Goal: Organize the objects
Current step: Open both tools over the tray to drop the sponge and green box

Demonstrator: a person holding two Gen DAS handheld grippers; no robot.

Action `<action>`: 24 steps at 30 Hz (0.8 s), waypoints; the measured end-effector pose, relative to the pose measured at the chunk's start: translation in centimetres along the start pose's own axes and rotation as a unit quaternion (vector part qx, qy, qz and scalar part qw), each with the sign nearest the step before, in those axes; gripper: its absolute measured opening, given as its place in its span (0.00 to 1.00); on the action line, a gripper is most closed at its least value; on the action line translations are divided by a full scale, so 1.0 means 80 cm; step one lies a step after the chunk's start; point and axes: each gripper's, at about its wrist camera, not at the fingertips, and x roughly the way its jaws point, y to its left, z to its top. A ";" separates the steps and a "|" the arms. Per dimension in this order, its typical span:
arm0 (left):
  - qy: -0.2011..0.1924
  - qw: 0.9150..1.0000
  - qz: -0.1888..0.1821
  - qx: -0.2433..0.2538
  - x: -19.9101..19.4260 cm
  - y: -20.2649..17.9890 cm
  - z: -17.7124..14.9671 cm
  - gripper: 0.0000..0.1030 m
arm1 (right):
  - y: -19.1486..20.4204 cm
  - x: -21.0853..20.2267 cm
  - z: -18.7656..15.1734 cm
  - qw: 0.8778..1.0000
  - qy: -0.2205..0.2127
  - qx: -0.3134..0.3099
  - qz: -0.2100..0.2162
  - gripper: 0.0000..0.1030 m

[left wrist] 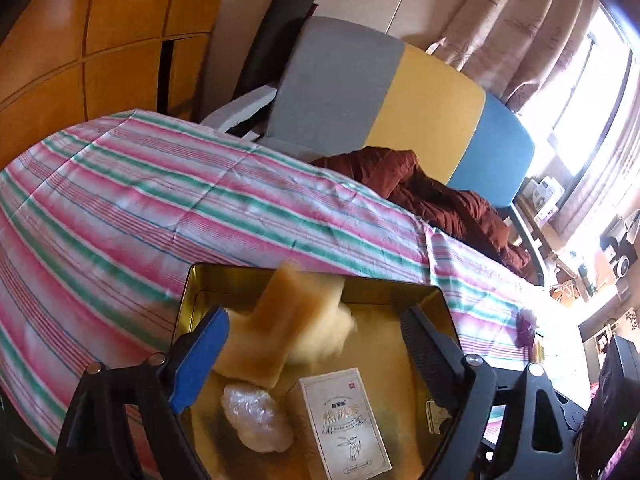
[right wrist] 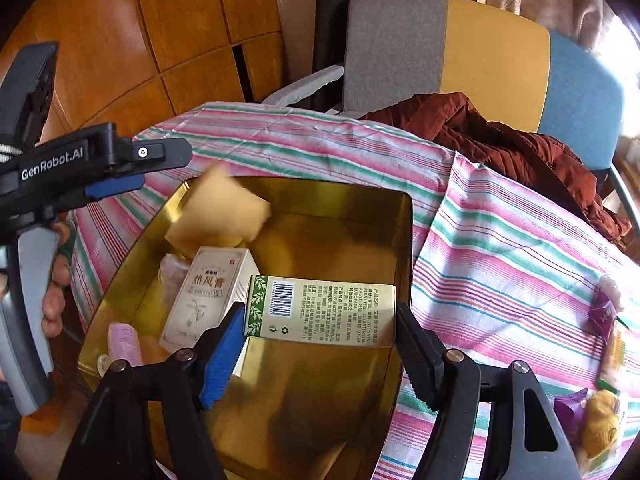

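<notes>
A gold tin [left wrist: 188, 292] [right wrist: 404, 240] stands open on the striped tablecloth. My left gripper [left wrist: 314, 320] [right wrist: 164, 170] hangs open above the tin's far left corner. A tan packet [left wrist: 280, 320] [right wrist: 224, 208] is blurred just below it, loose in the air over the tin. My right gripper [right wrist: 320, 344] is shut on a green-and-white box [right wrist: 320, 312], held level over the tin. Inside lie a white box [left wrist: 344, 424] [right wrist: 208, 292], a crumpled clear plastic ball [left wrist: 256, 416] and a pink roll [right wrist: 126, 344].
Wrapped snacks [right wrist: 604, 424] and a purple packet [right wrist: 600, 312] lie on the cloth to the right. Behind the table stands a grey, yellow and blue chair [right wrist: 492, 48] with a rust-red jacket [right wrist: 520, 144] draped on it. A hand [right wrist: 56, 280] holds the left gripper's handle.
</notes>
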 end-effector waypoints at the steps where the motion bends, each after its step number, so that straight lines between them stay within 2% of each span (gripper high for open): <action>1: 0.000 1.000 -0.003 -0.003 -0.003 0.001 -0.002 0.87 | 0.001 -0.001 -0.003 1.000 0.000 -0.002 0.000 0.70; 8: -0.011 0.999 0.005 -0.033 -0.032 0.024 -0.032 0.87 | 0.012 -0.006 -0.034 0.999 0.027 -0.016 0.025 0.70; 17: -0.009 0.999 0.011 -0.033 -0.048 0.031 -0.067 0.87 | 0.061 0.005 -0.068 0.995 0.055 -0.038 0.071 0.72; 19: -0.013 1.000 0.014 -0.020 -0.054 0.024 -0.072 0.87 | 0.067 0.005 -0.070 0.994 0.057 -0.036 0.088 0.77; 21: -0.019 1.000 0.016 -0.005 -0.059 0.015 -0.076 0.87 | 0.069 0.000 -0.071 0.994 0.050 -0.034 0.088 0.79; 24: -0.027 0.999 0.019 0.010 -0.067 0.005 -0.084 0.87 | 0.064 -0.011 -0.071 0.995 0.039 -0.020 0.089 0.86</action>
